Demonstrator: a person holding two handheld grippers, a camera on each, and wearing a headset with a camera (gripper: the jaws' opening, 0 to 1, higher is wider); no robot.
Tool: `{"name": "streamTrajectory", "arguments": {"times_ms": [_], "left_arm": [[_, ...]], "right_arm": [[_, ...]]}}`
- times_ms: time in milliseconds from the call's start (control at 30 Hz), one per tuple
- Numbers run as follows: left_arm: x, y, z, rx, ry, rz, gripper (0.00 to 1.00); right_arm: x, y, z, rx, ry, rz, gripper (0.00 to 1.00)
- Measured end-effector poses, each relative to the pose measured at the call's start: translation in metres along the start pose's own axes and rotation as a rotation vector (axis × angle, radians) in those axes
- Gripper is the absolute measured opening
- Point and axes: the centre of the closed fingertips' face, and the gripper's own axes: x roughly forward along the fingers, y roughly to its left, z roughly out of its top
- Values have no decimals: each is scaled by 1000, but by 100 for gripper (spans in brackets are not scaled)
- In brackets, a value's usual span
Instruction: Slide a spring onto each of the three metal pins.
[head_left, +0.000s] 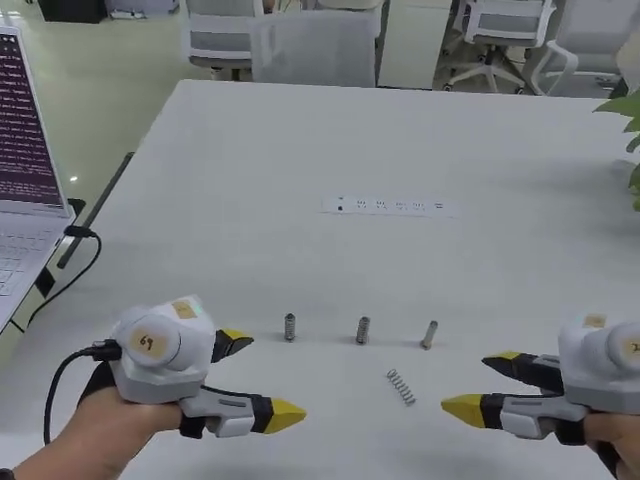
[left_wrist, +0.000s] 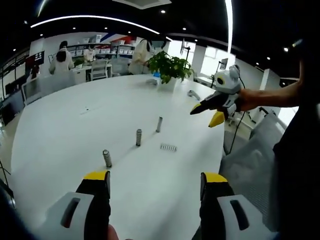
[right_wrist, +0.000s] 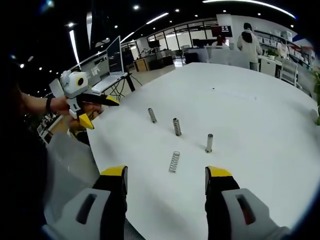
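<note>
Left gripper (head_left: 265, 375), right gripper (head_left: 475, 382): jaws spread, both empty, low at the near table edge. Spring (head_left: 401, 387) lies flat between them, just short of the pin row. Left pin (head_left: 290, 327) and middle pin (head_left: 363, 330) look coiled; right pin (head_left: 429, 334) looks bare. Judged: last spring to go. Next: pinch it, tip it upright, line it up over the bare pin. Coils too small to be sure.
</note>
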Motion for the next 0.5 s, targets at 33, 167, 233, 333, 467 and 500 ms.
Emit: {"name": "streamTrajectory", "arguments": {"times_ms": [33,167,233,333,467,500], "left_arm": [[2,-1,2,5,1,-6,69],[13,-5,8,31,5,-33,69],[18,-8,10,48,11,-49,68],[25,-9,13,72,22,-65,67],[35,-11,15,90,33,-86,67],[36,-12,16,93,36,-91,66]], "right_arm": [[0,2,-1,-1,2,2,61],[-2,8,-8,-10,14,-2,62],[-4,10,-10,-1,8,-3,62],[-4,14,-12,2,7,0,64],[-6,16,-16,11,4,-4,64],[-7,16,-16,12,4,-4,64]]}}
